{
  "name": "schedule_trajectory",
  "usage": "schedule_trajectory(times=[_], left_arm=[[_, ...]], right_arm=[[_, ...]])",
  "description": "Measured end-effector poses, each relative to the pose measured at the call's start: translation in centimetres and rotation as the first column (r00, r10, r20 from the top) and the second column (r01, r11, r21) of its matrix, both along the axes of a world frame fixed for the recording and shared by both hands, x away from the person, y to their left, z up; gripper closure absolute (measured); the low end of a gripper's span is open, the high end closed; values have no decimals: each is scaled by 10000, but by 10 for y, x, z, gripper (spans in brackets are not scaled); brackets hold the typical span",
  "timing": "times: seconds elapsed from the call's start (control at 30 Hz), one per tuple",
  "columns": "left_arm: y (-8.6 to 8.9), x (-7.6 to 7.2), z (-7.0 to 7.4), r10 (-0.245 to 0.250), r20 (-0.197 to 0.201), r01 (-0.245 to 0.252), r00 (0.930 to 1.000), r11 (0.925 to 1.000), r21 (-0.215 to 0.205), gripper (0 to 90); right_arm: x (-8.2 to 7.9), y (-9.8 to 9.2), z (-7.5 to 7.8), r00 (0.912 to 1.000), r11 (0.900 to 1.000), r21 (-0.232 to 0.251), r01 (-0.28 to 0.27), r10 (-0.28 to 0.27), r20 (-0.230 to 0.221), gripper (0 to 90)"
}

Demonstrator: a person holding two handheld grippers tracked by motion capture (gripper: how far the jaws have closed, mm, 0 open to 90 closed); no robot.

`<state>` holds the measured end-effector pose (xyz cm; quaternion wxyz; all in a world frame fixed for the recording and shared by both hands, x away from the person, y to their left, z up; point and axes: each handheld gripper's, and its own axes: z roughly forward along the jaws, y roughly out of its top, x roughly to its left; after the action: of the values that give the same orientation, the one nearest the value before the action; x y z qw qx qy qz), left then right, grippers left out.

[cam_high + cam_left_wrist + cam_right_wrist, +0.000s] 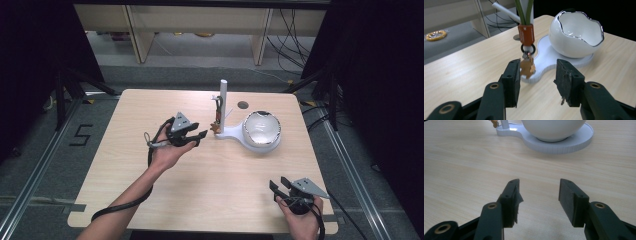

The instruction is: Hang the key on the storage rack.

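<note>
One small brown flat charm [527, 67] hangs by a black ring [528, 48] from an orange-red sleeve [526, 34] bound round green cords [524, 11], against a white upright post [223, 100]; it dangles just over the narrow end of the white moulded stand base [546, 60], near the middle of the far half of the light wooden tabletop [150, 190]; a small pale mark sits on the sleeve, too small to read. The left gripper [537, 82] points at the charm with its jaws spread and nothing between them; in the left gripper view the charm shows just past the tip of that view's left jaw, not pinched, and whether they touch I cannot tell. On the base's wide end stands a white egg-shaped ceramic bowl with a jagged silver-edged rim [577, 32]; its inside looks bare in the left gripper view, while the high view shows its glossy hollow from above. The right gripper [539, 195] lies well apart, near the tabletop's near right corner in the high view, jaws spread over bare wood; its own view catches the bowl's underside and a gold-brown scrap of the charm at the top edge. Beyond the tabletop, a "5" in black tape [81, 135] marks the grey floor [40, 165]; a yellow ring [435, 35] lies under pale shelving [454, 15].
</note>
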<state>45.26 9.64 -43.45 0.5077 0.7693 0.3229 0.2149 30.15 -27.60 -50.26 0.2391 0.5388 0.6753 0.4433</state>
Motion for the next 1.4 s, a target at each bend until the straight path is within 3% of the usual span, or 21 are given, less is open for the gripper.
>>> schedule_trajectory(times=[0.07, 0.13, 0.47, 0.53, 0.57, 0.63, 0.7, 0.9, 0.93, 1.0, 1.03, 1.13, 1.17, 1.3, 1.33, 1.4], left_arm=[[8, -5, -3, 113, -82, -113, 9999, 9999, -34, 541], [16, -10, -5, 201, -104, -202, 9997, 9997, -110, 538], [57, -44, -23, 800, -365, -807, 9961, 9965, -197, 508], [65, -51, -29, 909, -414, -921, 9950, 9953, -287, 504], [68, -55, -31, 961, -421, -977, 9945, 9945, -367, 502], [76, -64, -38, 1117, -423, -1137, 9928, 9922, -503, 495], [84, -73, -47, 1310, -430, -1332, 9905, 9897, -531, 490], [105, -98, -76, 1729, -293, -1740, 9845, 9838, -421, 469], [108, -102, -79, 1813, -319, -1824, 9829, 9826, -357, 466], [114, -106, -82, 1848, -286, -1857, 9824, 9822, -300, 459], [117, -107, -84, 1828, -221, -1836, 9829, 9823, -383, 456], [123, -112, -87, 2023, -207, -2031, 9791, 9779, -503, 449], [125, -112, -88, 2070, -234, -2080, 9781, 9767, -532, 446], [125, -113, -87, 2105, -167, -2112, 9774, 9742, -792, 411], [124, -112, -87, 2091, -146, -2096, 9778, 9744, -812, 402], [122, -113, -87, 2113, -181, -2121, 9773, 9741, -779, 393]], right_arm=[[0, 0, 0, 10000, 10000, -26, -2, 2, 13, 521], [2, -3, -1, 9997, 9990, -388, -201, 207, 150, 521], [2, -2, -1, 9997, 9990, -389, -222, 224, 53, 520], [4, -1, -2, 9994, 9990, -343, -289, 295, 166, 520], [1, 2, -1, 9998, 9999, -114, -30, 28, -174, 520], [0, 2, 0, 9995, 9999, -156, 17, -22, -303, 520], [2, 1, -1, 9999, 9992, -366, -139, 140, 8, 520], [0, 3, 0, 9997, 9999, -148, -40, 36, -261, 520], [3, 0, -2, 9996, 9988, -403, -266, 270, 71, 520], [3, 1, -2, 9996, 9983, -507, -277, 274, -62, 520], [5, 1, -3, 9992, 9985, -433, -342, 349, 175, 520], [1, 4, -2, 9997, 9999, -135, -26, 22, -242, 520], [3, 1, -3, 9996, 9986, -452, -257, 260, 50, 520], [4, 0, -5, 9996, 9969, -741, -266, 270, 43, 520], [4, 0, -5, 9998, 9972, -718, -215, 216, 5, 519], [0, 2, -4, 9995, 9998, -179, -75, 69, -310, 519]])
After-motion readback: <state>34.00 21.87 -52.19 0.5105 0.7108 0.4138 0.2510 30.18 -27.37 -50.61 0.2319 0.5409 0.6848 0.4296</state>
